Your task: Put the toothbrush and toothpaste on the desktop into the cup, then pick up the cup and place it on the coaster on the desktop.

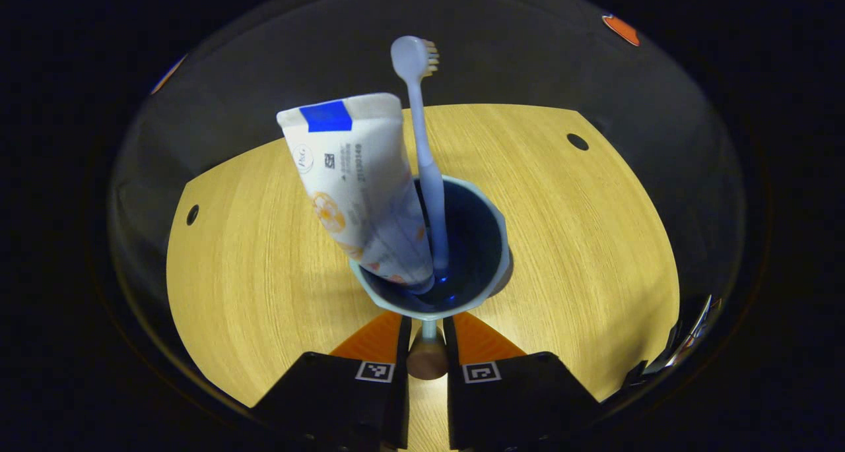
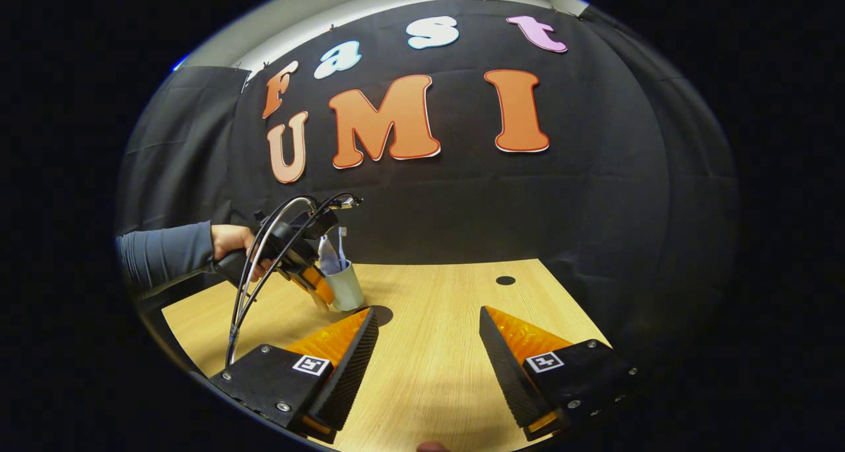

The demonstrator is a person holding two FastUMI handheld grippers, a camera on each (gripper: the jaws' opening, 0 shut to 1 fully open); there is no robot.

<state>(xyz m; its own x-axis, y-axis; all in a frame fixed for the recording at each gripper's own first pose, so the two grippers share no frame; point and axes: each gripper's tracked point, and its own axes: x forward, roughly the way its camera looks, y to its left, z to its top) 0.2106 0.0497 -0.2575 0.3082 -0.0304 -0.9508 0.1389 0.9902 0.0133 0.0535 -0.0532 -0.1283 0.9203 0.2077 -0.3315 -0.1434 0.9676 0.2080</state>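
A pale blue cup (image 1: 492, 241) with a dark blue inside holds the white toothpaste tube (image 1: 353, 188) and the light blue toothbrush (image 1: 422, 142), bristles up. My left gripper (image 1: 428, 320) is shut on the cup's thin handle (image 1: 428, 331) at the near rim. In the right gripper view, a hand holds that left gripper (image 2: 307, 277) with the cup (image 2: 346, 287) tilted, just above the wooden table (image 2: 429, 353). A dark round patch (image 2: 381, 315) lies beside the cup's base; coaster or shadow, I cannot tell. My right gripper (image 2: 428, 313) is open over bare wood.
The wooden table (image 1: 264, 260) has small round holes near its far corners (image 1: 577, 142) (image 1: 192, 214) (image 2: 505, 280). A sleeved arm (image 2: 165, 254) reaches in from the left. Black cloth walls close off the back and sides.
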